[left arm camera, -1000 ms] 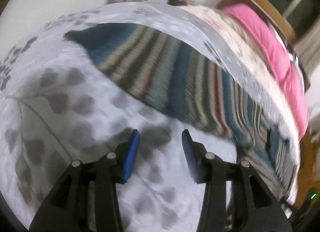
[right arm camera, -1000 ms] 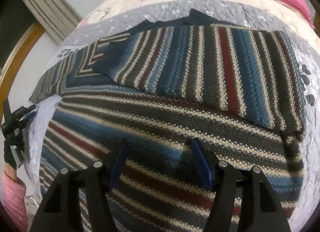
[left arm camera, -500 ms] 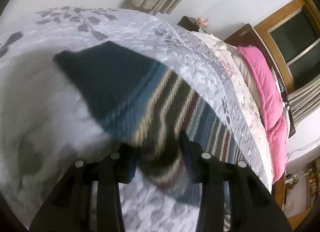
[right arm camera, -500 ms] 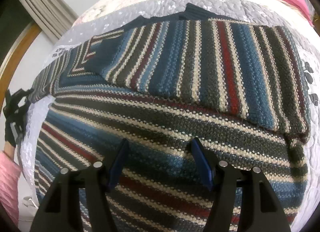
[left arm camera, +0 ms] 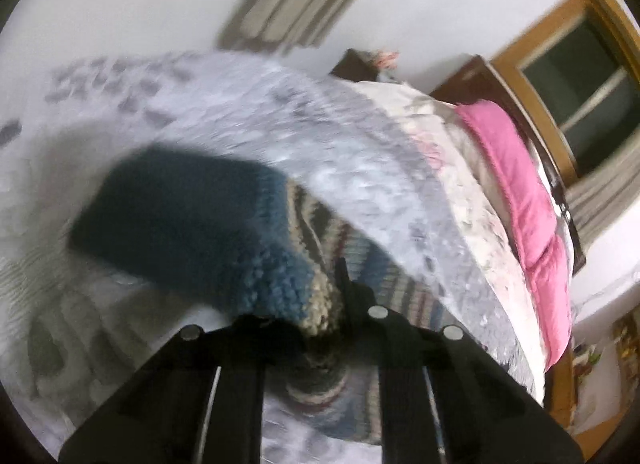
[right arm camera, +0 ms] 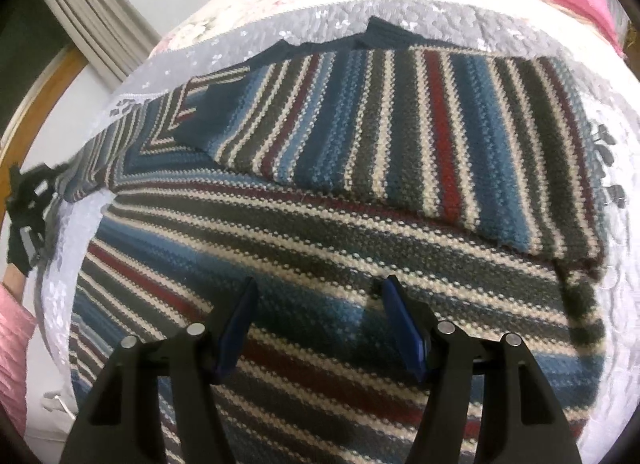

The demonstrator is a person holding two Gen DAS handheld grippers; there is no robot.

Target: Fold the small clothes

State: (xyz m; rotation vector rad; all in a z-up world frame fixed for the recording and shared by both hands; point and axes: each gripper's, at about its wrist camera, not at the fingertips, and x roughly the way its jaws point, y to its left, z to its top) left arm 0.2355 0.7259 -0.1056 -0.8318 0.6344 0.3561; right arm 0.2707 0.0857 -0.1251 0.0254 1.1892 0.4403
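My left gripper [left arm camera: 320, 316] is clenching the sleeve [left arm camera: 240, 240] of the striped sweater [right arm camera: 340, 223], which is lying spread on the grey quilt [right arm camera: 460, 19]. My right gripper [right arm camera: 316, 328] is hovering released over the sweater's body. I am judging this as the sleeve fold; next I am needing to carry the sleeve across the body.

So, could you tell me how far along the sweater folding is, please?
Done: one sleeve lies folded across the striped sweater. In hand: the left gripper is shut on the other sleeve, lifting it. Left: laying that sleeve over and folding the body; the right gripper hovers open.
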